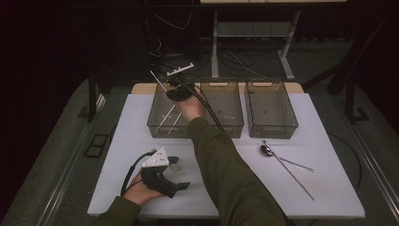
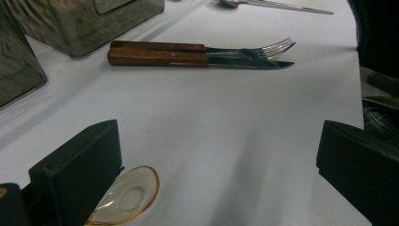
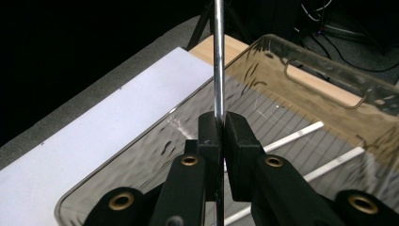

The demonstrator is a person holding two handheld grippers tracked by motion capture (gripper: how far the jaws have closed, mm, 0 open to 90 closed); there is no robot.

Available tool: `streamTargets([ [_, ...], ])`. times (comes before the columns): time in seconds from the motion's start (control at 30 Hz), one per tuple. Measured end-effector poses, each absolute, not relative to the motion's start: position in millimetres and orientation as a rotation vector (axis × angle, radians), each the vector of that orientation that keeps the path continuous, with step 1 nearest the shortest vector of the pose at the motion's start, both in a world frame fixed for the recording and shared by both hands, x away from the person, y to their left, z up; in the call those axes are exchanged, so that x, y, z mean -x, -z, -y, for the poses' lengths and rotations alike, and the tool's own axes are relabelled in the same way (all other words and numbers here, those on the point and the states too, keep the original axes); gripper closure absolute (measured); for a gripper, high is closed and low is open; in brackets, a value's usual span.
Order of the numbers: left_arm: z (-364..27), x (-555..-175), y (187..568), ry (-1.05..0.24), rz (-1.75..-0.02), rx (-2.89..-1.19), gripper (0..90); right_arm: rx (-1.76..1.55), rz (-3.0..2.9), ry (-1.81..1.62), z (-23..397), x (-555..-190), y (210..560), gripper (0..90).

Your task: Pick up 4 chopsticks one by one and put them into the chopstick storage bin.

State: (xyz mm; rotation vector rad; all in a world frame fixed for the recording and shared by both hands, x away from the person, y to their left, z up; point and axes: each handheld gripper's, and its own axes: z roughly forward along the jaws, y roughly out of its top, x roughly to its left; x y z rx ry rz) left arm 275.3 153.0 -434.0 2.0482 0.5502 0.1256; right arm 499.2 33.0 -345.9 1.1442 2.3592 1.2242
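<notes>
gripping a thin metal stick (image 3: 218, 56) hard with the right gripper (image 3: 221, 123), pinched tight near one end. hanging up above the left see-through bin (image 1: 157, 125), pointing up and away over the far rim. already two white sticks (image 3: 292, 136) lying down in that bin.

could go wrong by letting go too high. would likely drop, bounce on the hard bottom, and maybe hop out over the wall. could also tip the wrong way, with so much length poking out past the pinch, and end up half on the rim, half on the table (image 1: 131, 141). could knock the rim on the way down and shove the bin. could slip and spin in the pinch too, being smooth, shiny and very thin. safer to go low and lay it flat next to the white sticks before opening.

resting the left gripper (image 1: 179, 173) on the table, wide open, holding nothing. sitting right beside a small glass dish (image 2: 127, 197) with a gold edge, close by one jaw, touching or not hard to tell. could bump or crack it with one careless nudge. well apart from all this: a fork and knife (image 2: 188, 52) with wooden handles, and a spoon (image 1: 266, 150) off to the right.
</notes>
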Motion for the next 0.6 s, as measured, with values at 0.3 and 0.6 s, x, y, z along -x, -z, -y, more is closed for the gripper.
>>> streamTargets([
  [0.3, -153, -275, 434, -0.121, -0.554, -2.047, 0.0, -1.205, -2.376, -1.184, -40, -498, 373, 85.6],
  [0.6, -152, -275, 434, -0.124, -0.54, -2.061, 0.0, -1.222, -2.42, -1.084, -43, -496, 387, 79.9],
])
